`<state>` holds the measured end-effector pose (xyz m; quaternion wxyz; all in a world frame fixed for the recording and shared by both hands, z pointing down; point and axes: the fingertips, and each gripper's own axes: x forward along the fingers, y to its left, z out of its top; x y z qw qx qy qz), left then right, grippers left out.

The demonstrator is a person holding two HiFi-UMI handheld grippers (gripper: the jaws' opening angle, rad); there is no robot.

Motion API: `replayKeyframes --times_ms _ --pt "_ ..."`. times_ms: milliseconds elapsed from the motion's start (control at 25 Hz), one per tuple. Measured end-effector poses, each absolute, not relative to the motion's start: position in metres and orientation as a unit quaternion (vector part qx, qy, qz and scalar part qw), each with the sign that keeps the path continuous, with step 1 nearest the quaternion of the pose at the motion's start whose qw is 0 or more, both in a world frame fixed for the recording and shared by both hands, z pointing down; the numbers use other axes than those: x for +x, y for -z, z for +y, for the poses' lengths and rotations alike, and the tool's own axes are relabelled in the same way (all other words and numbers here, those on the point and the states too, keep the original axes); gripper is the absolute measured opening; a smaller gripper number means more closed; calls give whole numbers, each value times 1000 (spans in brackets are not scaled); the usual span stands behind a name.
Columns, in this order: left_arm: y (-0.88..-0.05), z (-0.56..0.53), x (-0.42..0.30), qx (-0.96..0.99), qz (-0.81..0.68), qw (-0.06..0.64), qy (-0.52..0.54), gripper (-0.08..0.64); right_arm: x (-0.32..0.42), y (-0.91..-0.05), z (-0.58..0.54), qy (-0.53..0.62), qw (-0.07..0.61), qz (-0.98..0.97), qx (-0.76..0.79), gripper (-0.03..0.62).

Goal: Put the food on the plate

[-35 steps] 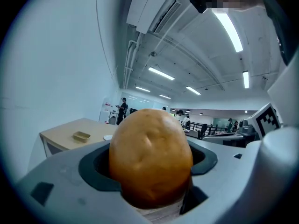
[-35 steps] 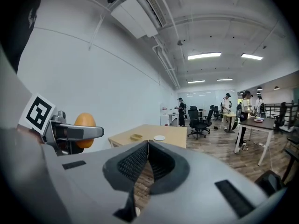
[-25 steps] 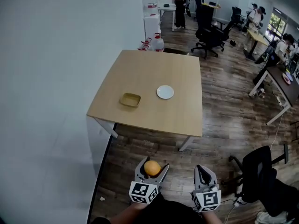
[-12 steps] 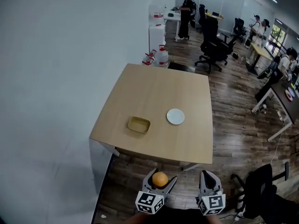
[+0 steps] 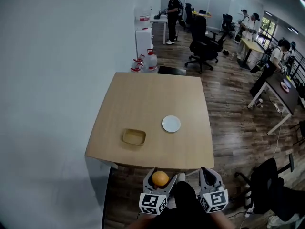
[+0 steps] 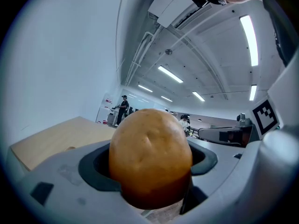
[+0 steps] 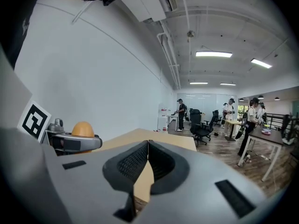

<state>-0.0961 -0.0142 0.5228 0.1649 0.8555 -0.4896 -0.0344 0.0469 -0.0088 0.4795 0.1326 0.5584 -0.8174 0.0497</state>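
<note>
Head view has your left gripper point(image 5: 160, 174) clamped on the round orange food point(image 5: 160, 179), just short of the light wooden table's point(image 5: 147, 94) near edge. Small round white plate point(image 5: 171, 124) and tan square tray point(image 5: 134, 137) on it both sit empty. Your right gripper's point(image 7: 147, 148) jaws are pressed together, holding nothing

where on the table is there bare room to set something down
The whole far half of the table, beyond the plate and the tray, is bare, as is the strip right of the plate. Only the near middle is taken.
</note>
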Motion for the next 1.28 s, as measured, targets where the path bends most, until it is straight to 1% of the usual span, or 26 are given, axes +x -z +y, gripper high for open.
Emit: replayKeyframes --times_ms 120,360,680,920,1040,1120,1160,1240,1280 --pt "-529 -34 -95 860 -483 162 33 351 45 -485 -26 -49 126 -818 560 60" --pt "-557 -68 -83 865 -466 182 7 351 45 -505 -60 -74 114 -825 548 60" --pt "-576 -150 -71 860 -471 194 -18 351 52 -508 -148 -87 91 -844 521 60" --pt "-589 -204 -58 865 -458 200 -41 351 60 -517 -202 -93 100 -848 511 60" --pt "-601 -234 -53 861 -462 201 -62 351 65 -519 -227 -120 93 -852 500 60" --pt "-613 -250 -50 856 -466 215 -67 351 69 -519 -240 -137 81 -857 490 60" --pt "-620 -258 -47 852 -465 233 -65 351 71 -520 -247 -137 78 -859 487 60" --pt "-635 -273 -40 846 -456 268 -64 351 77 -526 -264 -135 82 -859 487 60" --pt "-643 -280 -36 846 -452 274 -72 351 81 -530 -272 -136 84 -858 489 60"
